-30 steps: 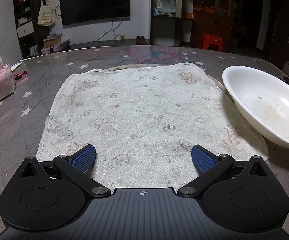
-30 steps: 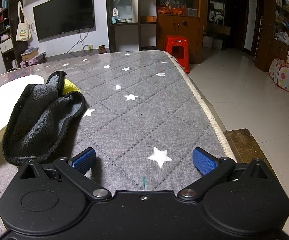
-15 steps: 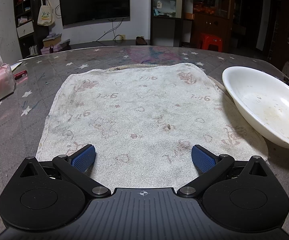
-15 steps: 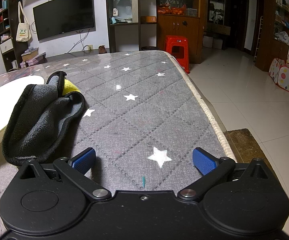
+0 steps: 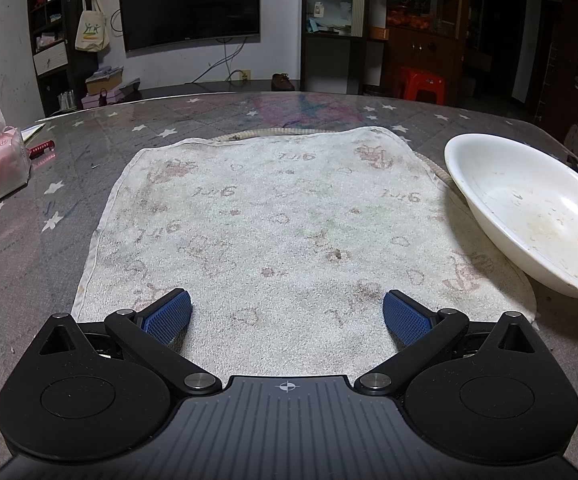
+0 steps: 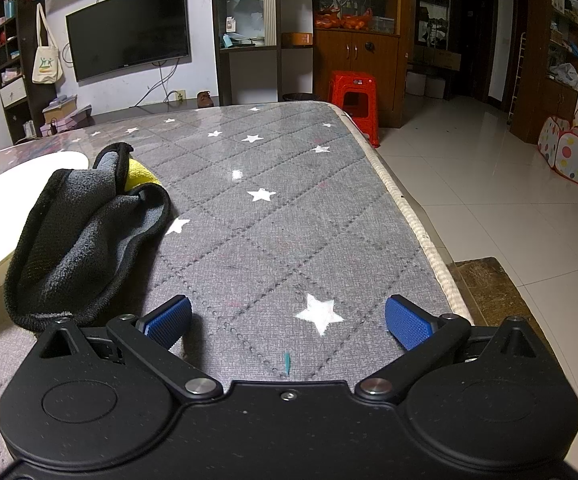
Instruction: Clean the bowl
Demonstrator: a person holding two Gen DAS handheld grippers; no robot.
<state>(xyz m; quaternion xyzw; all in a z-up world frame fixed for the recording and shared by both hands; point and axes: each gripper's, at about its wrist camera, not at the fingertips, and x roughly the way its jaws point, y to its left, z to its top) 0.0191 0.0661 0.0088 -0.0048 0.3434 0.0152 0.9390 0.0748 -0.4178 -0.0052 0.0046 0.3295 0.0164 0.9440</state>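
Bowl (image 5: 529, 216), white and soiled, is seen resting just right of the spread-open, empty left gripper (image 5: 287, 312), while the dark cleaning cloth (image 6: 85, 244) lies just left of the equally open, empty right gripper (image 6: 289, 318).

The bowl (image 5: 529, 216) looks like glossy white plastic, perhaps melamine, its inside smeared. Under it lies a nubbly terry towel (image 5: 289, 232), off-white and stained. The table (image 6: 289, 220) is quilted grey cloth under a shiny clear sheet. The rag (image 6: 85, 236) is dark, fleecy microfibre. Gripper bodies are matt black plastic; the fingers (image 5: 167, 314) carry ribbed blue rubber
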